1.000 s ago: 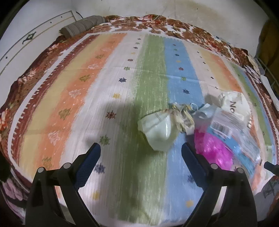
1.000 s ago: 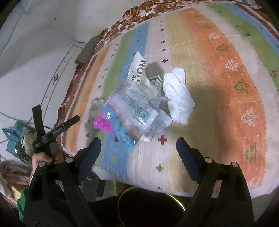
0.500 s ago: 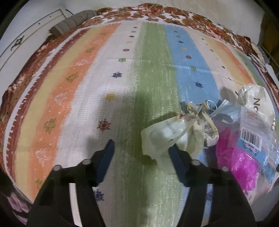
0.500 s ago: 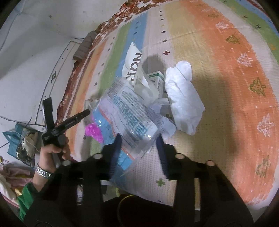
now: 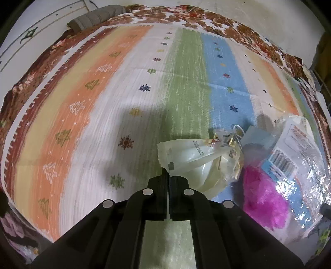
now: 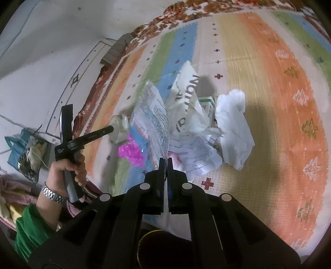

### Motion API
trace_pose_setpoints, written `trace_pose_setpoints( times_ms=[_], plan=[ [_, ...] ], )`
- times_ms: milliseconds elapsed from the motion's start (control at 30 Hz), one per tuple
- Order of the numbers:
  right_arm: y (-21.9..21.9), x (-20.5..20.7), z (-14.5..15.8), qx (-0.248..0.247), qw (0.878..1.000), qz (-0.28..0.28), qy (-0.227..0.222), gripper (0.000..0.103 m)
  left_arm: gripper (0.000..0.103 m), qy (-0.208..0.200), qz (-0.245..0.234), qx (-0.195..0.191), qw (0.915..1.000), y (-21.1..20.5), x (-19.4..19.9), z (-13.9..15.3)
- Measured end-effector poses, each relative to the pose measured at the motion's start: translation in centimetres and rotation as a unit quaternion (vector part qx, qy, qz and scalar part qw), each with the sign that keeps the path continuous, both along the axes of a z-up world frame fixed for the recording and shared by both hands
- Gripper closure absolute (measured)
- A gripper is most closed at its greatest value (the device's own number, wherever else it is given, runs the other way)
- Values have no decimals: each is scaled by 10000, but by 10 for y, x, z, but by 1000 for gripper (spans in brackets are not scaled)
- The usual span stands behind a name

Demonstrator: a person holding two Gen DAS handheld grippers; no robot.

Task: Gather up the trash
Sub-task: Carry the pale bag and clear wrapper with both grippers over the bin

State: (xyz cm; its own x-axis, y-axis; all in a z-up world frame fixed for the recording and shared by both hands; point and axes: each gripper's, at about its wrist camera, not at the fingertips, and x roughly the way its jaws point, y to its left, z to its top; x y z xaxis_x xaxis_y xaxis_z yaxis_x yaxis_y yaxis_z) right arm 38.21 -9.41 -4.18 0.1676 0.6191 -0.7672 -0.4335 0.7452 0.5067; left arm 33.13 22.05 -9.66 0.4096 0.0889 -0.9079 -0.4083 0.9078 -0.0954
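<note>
Both tongs clamp wrappers from the trash pile on the striped bedspread (image 5: 103, 107).
Left tongs (image 5: 168, 175) pinch the pale yellow packet (image 5: 192, 157); right tongs (image 6: 165, 163) apparently grip the clear printed bag (image 6: 157, 118), beside the white tissue (image 6: 233, 132).

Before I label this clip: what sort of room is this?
Probably a bedroom: a striped bedspread over a floral sheet, a rolled blanket at the far end, cloth piled beside it.
</note>
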Motion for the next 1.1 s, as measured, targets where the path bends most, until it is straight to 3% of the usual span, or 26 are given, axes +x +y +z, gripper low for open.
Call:
trace_pose_setpoints(
  times_ms=[600,833,1100],
  plan=[
    [-12,-49,48,-561,9946,151,-865,102,103,-299,215,-520,9980,-28,-55,53],
    [-19,-77,59,-848,9888,107,-1226,102,103,-482,80,-593,9970,-56,-77,73],
    [-25,-111,78,-838,9827,103,-1646,102,103,-769,-136,-619,9950,-82,-105,94]
  ],
)
